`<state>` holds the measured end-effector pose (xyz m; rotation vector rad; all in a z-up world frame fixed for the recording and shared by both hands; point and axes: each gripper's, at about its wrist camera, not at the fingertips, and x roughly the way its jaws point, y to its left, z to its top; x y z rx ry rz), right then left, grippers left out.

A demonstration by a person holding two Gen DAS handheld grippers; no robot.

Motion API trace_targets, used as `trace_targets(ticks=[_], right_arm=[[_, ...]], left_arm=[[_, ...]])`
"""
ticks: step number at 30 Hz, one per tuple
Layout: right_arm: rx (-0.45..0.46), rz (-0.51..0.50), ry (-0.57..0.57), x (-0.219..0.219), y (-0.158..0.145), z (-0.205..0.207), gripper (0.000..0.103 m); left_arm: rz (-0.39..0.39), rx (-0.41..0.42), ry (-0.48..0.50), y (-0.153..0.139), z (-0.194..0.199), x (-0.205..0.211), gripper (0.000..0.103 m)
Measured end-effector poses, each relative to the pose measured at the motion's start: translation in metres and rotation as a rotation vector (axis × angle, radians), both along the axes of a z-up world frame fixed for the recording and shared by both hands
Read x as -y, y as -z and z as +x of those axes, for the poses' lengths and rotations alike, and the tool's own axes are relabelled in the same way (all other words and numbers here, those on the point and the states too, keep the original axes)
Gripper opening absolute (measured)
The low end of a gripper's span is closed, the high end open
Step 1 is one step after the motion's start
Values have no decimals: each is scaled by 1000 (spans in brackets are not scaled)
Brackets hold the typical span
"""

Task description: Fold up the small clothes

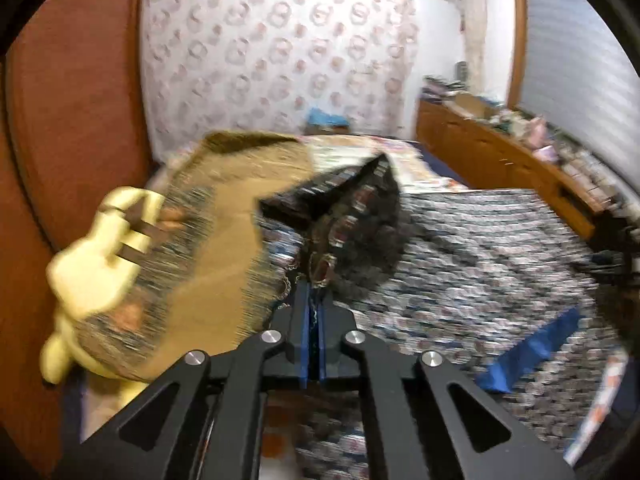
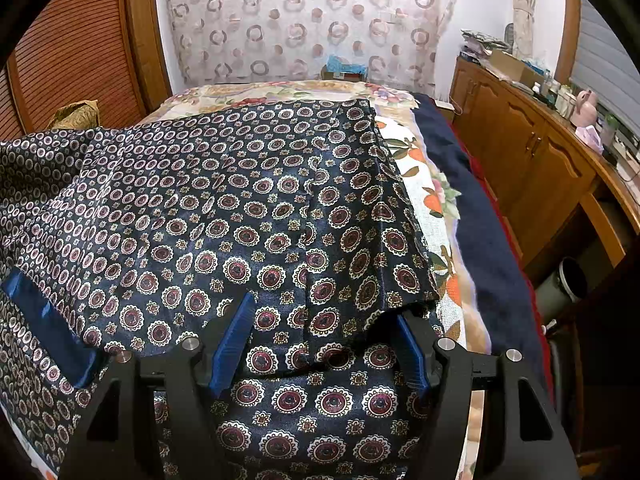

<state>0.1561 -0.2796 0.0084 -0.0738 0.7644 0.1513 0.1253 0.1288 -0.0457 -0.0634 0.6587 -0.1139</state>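
Left gripper [image 1: 316, 292] is pinched tight on a bunched edge of the patterned cloth [image 2: 256, 216], which peaks up just ahead of its tips. Right gripper [image 2: 326, 344] stands wide, jaws either side of the cloth's near edge, nothing clamped as far as I can see; its blue pads [image 2: 234, 344] rest over the fabric.

Progress, my read: early to mid. The cloth lies spread on the bed [image 2: 424, 184] ahead of the right gripper, with one layer already turned over along the far-right side, showing a straight folded edge. The rest is loose and rumpled off to the left. No compact folded stack visible; most folds look still to do.

Materials: cloth is thin, glossy, satin-like, dark navy with red-and-cream medallions, larger print on one panel, smaller rings on another. It drapes and creases readily, likely slippery. Bedcover underneath is matte floral weave. Left of the left gripper: a tan cushion [image 1: 224, 216] with a pale yellow plush toy [image 1: 96, 264], both motion-blurred. Wooden cabinets [image 2: 532, 168] run along the right.
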Motion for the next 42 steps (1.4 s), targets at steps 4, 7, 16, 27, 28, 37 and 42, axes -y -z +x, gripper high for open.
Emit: trace_targets(ticks=[4,7,16,27,28,37,42], right_arm=[[1,-2,-1,-1,1,0,68],[1,-2,-1,-1,1,0,68],[18,-5,-18,-3,-1,-3,17],[214,75,-58,13,-65,-54,1],[235,78,-56,17,-74,-62,1],[244,84,-24,44,-79,-114,2],[120,52,-10,43,-30,-117,2]], left_arm=[[-5,30,49,-5,-25,18,3],[-26,48,79,-13,-43,29,2],[-70,62,95,-21,-54,36,2],[-167,143,122,-71,-77,28,2],[-165,144,121,-74,-79,27,2],[-106,-35,59,-14,-97,19,2],[-93,-146,-4,34,-97,7,2]])
